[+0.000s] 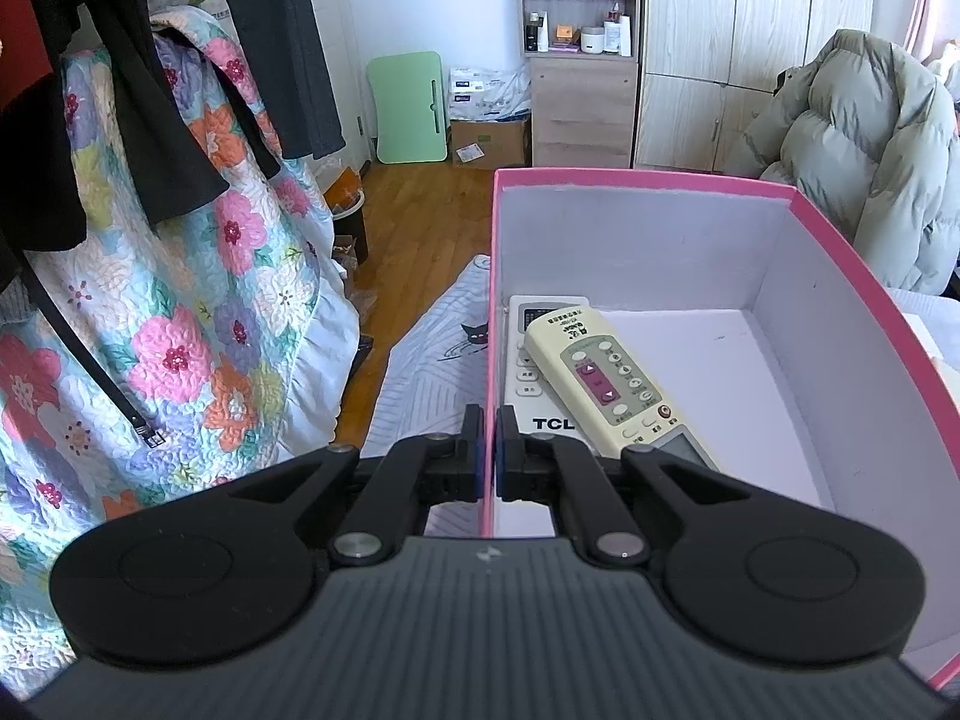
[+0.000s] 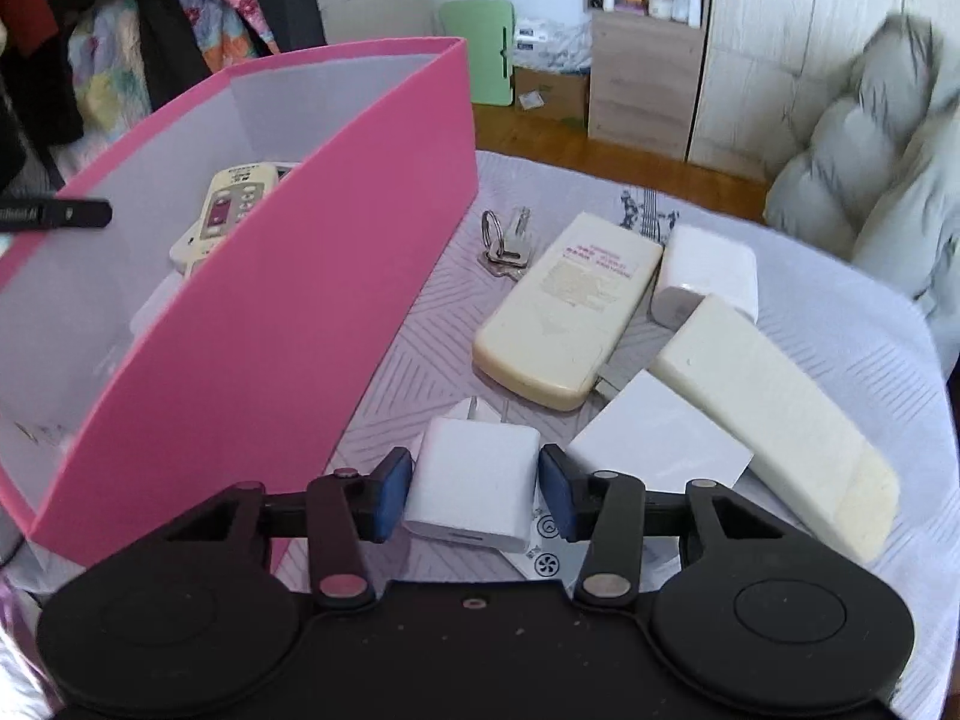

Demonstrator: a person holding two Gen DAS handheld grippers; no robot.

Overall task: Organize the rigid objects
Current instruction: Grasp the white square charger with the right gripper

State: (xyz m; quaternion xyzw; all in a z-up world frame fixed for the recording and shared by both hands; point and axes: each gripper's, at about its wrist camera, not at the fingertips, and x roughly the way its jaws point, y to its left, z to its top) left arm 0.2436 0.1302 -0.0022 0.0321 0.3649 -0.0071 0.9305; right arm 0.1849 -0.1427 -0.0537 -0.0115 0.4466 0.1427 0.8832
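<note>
A pink box (image 1: 852,276) with a white inside stands on the table. My left gripper (image 1: 489,450) is shut on its left wall, one finger inside, one outside. Two remotes lie in the box: a cream one (image 1: 606,378) on top of a white TCL one (image 1: 528,372). The box also shows in the right wrist view (image 2: 270,312). My right gripper (image 2: 474,492) has its blue pads against both sides of a white plug charger (image 2: 474,486) on the table. Beyond lie a cream remote face down (image 2: 564,312), a second white charger (image 2: 708,276), another cream remote (image 2: 774,414), a white card (image 2: 660,444) and keys (image 2: 507,240).
The table has a pale striped cloth (image 2: 840,324). A grey puffer jacket (image 1: 858,144) hangs over a chair behind it. A floral quilt (image 1: 180,312) and dark clothes hang at the left. Wooden cupboards (image 1: 750,48) and shelves (image 1: 579,12) stand at the far wall.
</note>
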